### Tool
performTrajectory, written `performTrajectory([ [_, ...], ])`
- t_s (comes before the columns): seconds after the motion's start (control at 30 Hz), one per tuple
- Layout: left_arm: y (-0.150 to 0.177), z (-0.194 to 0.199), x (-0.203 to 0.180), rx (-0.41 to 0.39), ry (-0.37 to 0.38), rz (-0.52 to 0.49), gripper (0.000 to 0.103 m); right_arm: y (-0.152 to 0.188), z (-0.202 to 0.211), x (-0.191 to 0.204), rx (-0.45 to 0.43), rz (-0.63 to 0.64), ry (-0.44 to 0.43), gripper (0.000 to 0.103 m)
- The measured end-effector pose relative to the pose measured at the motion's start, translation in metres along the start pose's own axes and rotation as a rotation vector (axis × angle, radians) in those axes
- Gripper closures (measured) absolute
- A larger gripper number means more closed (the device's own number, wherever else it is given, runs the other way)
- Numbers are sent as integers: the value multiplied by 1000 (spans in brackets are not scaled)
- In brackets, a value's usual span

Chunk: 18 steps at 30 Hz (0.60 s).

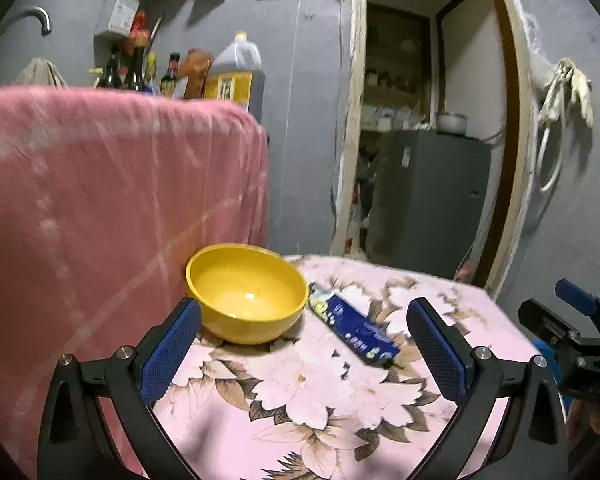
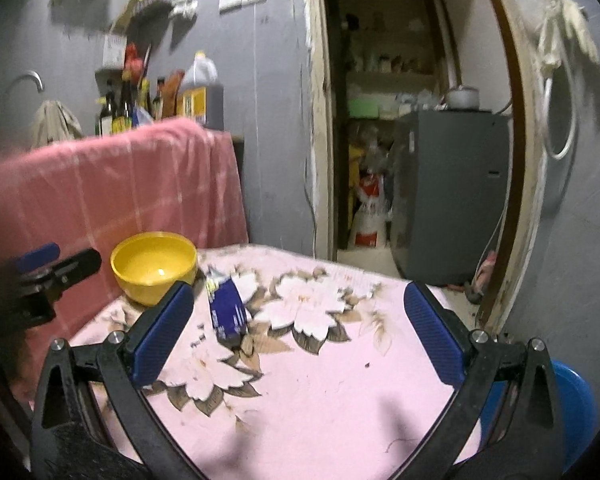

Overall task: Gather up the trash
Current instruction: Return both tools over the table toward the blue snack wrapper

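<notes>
A flat blue wrapper (image 1: pixel 354 330) (image 2: pixel 227 312) lies on the pink flowered tablecloth (image 1: pixel 308 408) (image 2: pixel 320 380), just right of a yellow bowl (image 1: pixel 247 292) (image 2: pixel 155 266). My left gripper (image 1: pixel 304 340) hovers open above the cloth, with the bowl and the wrapper both lying ahead between its blue pads (image 1: pixel 172 350). Further right, my right gripper (image 2: pixel 300 328) is open too, nothing in it, the wrapper ahead near its left pad. Each view catches the other gripper at its edge: the right one (image 1: pixel 576 320) and the left one (image 2: pixel 48 272).
A tall object draped in pink checked cloth (image 1: pixel 112 208) (image 2: pixel 112 188) rises directly behind and left of the bowl. Bottles and a large jug (image 1: pixel 236 72) stand behind it. An open doorway with a grey cabinet (image 1: pixel 428 200) is at the back right. A blue stool (image 2: pixel 576 404) sits by the table's right edge.
</notes>
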State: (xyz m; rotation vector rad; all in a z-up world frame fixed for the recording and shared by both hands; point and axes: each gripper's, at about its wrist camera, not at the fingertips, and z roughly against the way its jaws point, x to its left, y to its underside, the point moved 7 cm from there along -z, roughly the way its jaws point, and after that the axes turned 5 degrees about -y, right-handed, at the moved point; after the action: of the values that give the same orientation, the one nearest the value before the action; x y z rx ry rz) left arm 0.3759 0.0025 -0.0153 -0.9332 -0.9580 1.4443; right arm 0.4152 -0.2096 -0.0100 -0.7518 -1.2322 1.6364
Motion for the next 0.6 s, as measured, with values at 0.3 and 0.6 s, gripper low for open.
performTrajectory([
  [0.3,23,-46,9,167,-30,17,2,41,-72,3,302,27,-78,5],
  [0.6,41,-71,14,297,-44,4,5,72,-124,22,513,55,-159,37],
])
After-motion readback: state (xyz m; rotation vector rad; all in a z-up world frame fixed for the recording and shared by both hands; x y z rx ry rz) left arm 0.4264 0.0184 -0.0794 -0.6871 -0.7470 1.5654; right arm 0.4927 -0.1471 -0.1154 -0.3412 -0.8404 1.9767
